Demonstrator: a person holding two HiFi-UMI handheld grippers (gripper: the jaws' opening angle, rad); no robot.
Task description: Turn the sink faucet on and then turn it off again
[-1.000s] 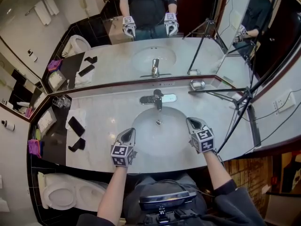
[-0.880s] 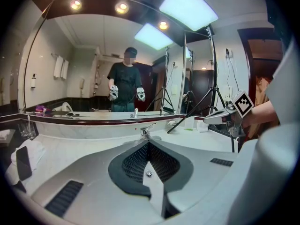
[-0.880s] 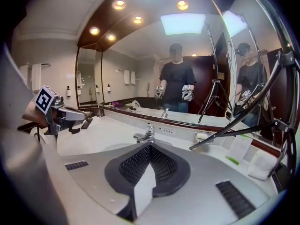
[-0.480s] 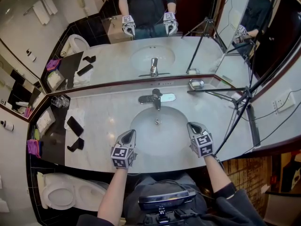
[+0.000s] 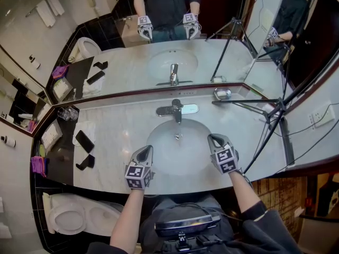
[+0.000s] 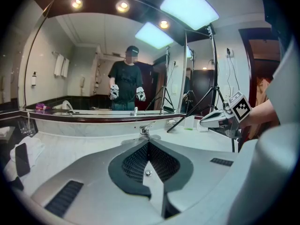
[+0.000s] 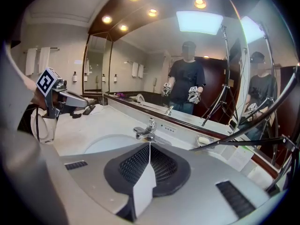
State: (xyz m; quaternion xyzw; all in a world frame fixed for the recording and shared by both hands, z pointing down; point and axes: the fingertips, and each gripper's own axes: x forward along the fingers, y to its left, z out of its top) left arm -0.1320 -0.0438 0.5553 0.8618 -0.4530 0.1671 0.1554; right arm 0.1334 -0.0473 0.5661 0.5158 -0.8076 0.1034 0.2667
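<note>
The chrome faucet [image 5: 177, 110] stands behind the oval white sink [image 5: 159, 157], and no water runs from it. My left gripper [image 5: 143, 151] hovers over the sink's front left rim, pointing at the faucet [image 6: 145, 130]; its jaws [image 6: 148, 143] are shut and empty. My right gripper [image 5: 214, 139] hangs over the front right rim, also aimed at the faucet [image 7: 146, 130]. Its jaws [image 7: 150, 144] have just been opening by a hair. The tips still look closed together, with nothing between them. Neither gripper touches the faucet.
A soap dish [image 5: 222, 94] sits right of the faucet, and a black tripod [image 5: 267, 112] stands over the counter's right end. At the left lie a phone [image 5: 85, 141], a black holder [image 5: 86, 163] and glasses [image 5: 69, 114]. A mirror backs the counter [image 5: 122, 126].
My right gripper has rolled a little and edged left toward the basin. The left gripper and the faucet look the same.
</note>
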